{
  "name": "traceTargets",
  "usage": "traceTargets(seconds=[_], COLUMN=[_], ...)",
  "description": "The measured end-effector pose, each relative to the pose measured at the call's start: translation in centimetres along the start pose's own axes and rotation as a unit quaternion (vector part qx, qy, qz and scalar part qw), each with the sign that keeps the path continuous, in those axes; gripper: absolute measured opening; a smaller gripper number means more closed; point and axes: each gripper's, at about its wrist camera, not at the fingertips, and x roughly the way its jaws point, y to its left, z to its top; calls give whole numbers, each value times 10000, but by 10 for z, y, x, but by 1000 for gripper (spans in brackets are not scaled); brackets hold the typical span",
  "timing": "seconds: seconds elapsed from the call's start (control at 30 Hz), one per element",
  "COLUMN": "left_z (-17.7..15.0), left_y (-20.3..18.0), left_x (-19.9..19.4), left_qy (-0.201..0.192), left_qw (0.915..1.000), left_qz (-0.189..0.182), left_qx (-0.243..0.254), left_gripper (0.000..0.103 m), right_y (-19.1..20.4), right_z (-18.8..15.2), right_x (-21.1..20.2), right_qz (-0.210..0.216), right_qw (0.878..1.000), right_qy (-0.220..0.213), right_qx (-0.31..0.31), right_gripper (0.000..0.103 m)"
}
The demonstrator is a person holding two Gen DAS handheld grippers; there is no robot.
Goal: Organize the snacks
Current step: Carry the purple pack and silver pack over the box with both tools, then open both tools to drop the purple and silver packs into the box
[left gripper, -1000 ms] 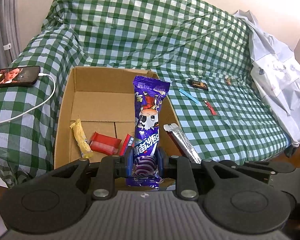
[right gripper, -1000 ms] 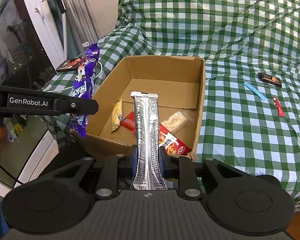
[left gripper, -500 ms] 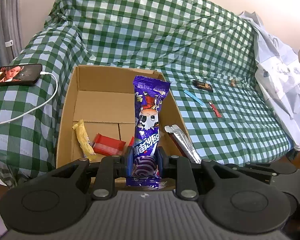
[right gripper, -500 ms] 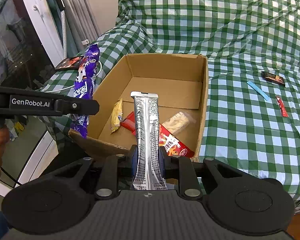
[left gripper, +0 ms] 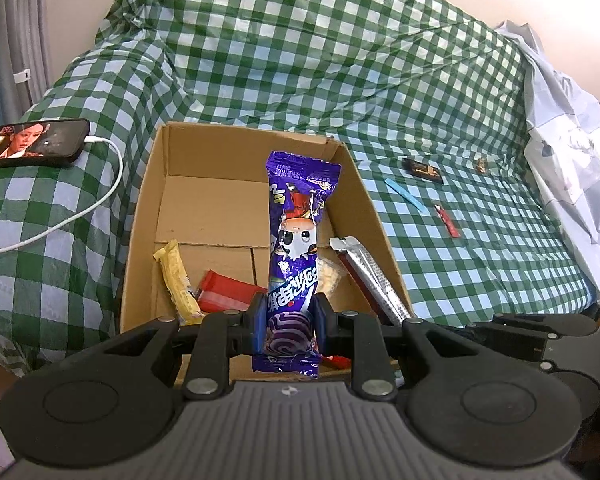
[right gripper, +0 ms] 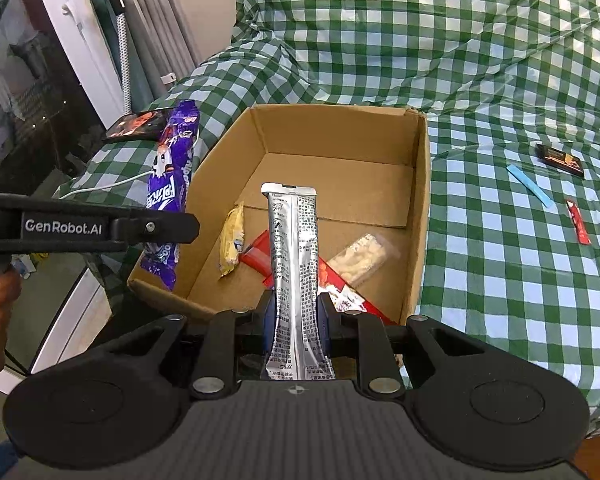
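Sofa, draped in green-and-white checked cover, is filling both views. Cardboard box, open-topped, is sitting on its seat beside the left armrest. White cloth is lying bunched at the seat's far right end.

Left gripper is hovering over the box's near edge, its jaws pinching the lower end of a purple snack packet that is standing upright. Right gripper is hovering just beside it, narrowly closed on a silver snack stick, also upright.

Inside the box, a red packet, a yellow bar and a clear-wrapped biscuit are lying on the floor.

Phone is resting on the armrest, screen lit, white cable trailing from it.

Dark wrapper, blue strip and small red stick are waiting on the seat, right of the box.
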Motion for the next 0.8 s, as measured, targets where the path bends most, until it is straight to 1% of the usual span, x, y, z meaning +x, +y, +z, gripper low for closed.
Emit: traceTargets(seconds=[0.3, 0.6, 0.8], left_z=[10, 18, 22], left_y=[14, 31, 33], left_x=[18, 45, 68], left_qy=[73, 264, 429], left_qw=[9999, 9994, 9987], left_qz=[63, 165, 246], left_qx=[-64, -126, -156], left_gripper=[26, 26, 26], right_y=[-1, -9, -17], right_z=[14, 25, 29], right_x=[21, 47, 69], right_qz=[-47, -82, -78], right_qw=[10000, 9996, 9990], right_qy=[83, 246, 407], right_qx=[24, 99, 151], right_gripper=[23, 23, 23])
